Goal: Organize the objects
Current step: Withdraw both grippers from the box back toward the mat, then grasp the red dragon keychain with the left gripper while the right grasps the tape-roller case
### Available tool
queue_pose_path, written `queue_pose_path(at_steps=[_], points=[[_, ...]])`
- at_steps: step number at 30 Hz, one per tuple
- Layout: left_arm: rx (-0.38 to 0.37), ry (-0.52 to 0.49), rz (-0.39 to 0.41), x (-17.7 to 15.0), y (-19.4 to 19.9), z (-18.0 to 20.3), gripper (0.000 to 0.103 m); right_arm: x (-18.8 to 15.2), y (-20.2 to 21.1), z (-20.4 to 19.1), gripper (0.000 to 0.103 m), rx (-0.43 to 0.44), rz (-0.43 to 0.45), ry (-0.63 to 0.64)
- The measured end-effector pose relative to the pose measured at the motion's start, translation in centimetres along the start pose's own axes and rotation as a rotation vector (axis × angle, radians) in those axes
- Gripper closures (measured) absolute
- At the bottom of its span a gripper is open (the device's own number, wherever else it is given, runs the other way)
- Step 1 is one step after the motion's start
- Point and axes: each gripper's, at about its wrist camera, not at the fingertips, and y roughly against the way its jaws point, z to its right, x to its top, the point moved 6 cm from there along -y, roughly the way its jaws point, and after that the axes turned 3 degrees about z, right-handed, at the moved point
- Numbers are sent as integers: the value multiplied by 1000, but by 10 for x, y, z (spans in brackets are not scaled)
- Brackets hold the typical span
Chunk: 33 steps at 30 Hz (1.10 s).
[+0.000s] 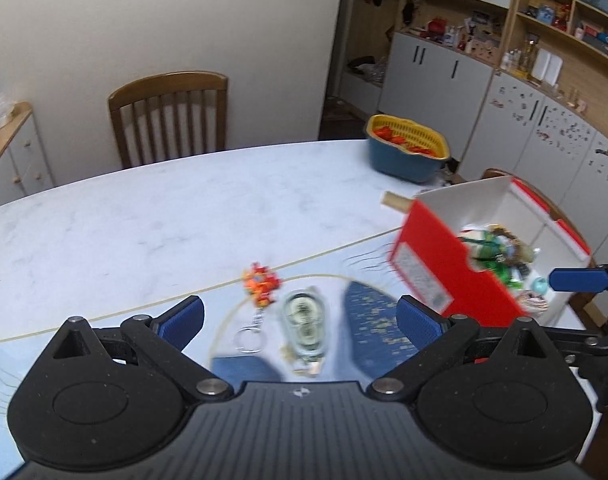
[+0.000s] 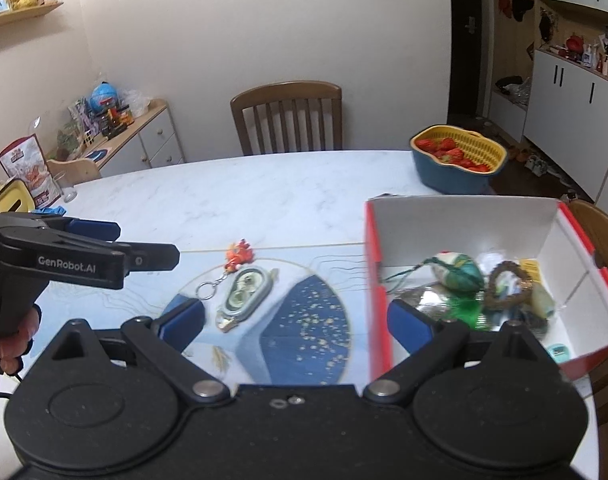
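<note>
Hovering over the keychain (image 1: 301,322) on the bench (image 1: 143,216), left gripper (image 1: 299,320) spread wide and empty, likely lining up a grab for the red box (image 2: 456,276); right gripper (image 2: 295,320) spread too.

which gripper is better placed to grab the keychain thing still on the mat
Left. The keychain lies between the open left gripper fingers, straight ahead. The right gripper, also open, is centred on the gap between it and the red box, so it would need to shift sideways.
</note>
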Motion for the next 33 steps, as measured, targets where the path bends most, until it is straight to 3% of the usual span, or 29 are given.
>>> queue_pose_path(at_steps=[16,33], points=[[31,44,-63,-11,-64,-57,0,-8,-76,-39,6,-31,-96,32],[14,-23,-132,-20,-156,-62,0,-28,-165,-57,13,-84,-183,56]])
